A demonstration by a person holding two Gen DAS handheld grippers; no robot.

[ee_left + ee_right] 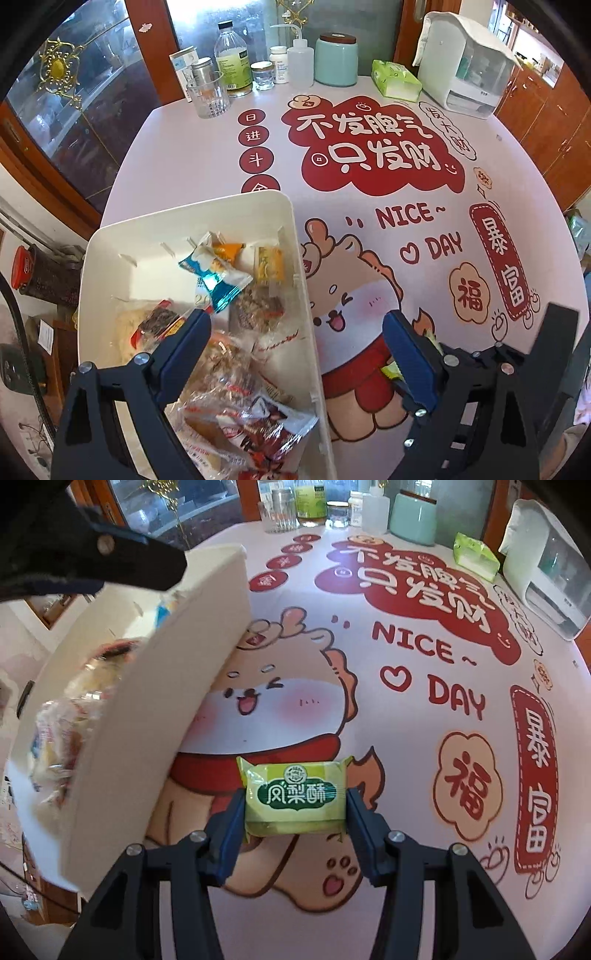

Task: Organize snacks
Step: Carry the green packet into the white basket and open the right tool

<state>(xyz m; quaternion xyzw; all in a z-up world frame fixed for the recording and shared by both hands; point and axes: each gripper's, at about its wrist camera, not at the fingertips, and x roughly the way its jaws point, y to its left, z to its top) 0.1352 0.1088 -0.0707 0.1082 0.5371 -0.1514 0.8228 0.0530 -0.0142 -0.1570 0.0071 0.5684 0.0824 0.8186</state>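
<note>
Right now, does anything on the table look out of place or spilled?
Nothing is spilled. One green snack packet sits outside the white bin, between the right gripper's jaws above the tablecloth; other snacks lie inside.

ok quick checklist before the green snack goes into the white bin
1. Green snack pack gripped: ok, it sits between the right gripper pads, pressed on both sides.
2. Pack off the table: cannot tell.
3. White bin within reach: ok, just left of the pack.
4. Room in the bin: ok, bare floor shows at its far end.
5. Left gripper out of the way: not ok, open and straddling the bin's near wall.
6. Bin wall cleared: not ok, the pack is lower than the rim.
</note>
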